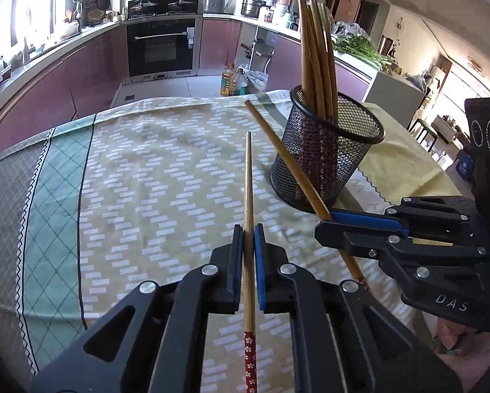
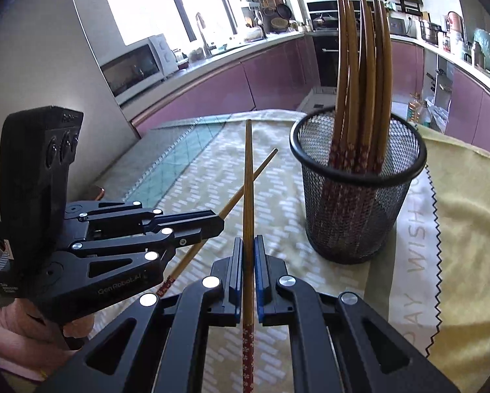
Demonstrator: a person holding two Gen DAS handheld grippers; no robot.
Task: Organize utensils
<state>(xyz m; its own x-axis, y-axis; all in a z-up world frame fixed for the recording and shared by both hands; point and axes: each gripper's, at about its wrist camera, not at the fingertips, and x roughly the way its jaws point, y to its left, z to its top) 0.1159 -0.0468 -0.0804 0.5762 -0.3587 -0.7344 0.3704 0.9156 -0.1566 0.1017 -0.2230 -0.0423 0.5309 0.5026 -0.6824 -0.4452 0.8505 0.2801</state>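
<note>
Left gripper (image 1: 248, 245) clamped on chopstick (image 1: 249, 177); right gripper (image 2: 248, 249) likewise on second chopstick (image 2: 248, 177). Advice: tip patterned ends down, drop into mesh cup (image 2: 359, 196).

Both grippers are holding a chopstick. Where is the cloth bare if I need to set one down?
Bare: the patterned tablecloth left of the black mesh cup, out to its green checked border. Crowded: beside the cup, where the left gripper and right gripper hold crossing wooden chopsticks, and the cup's mouth.
</note>
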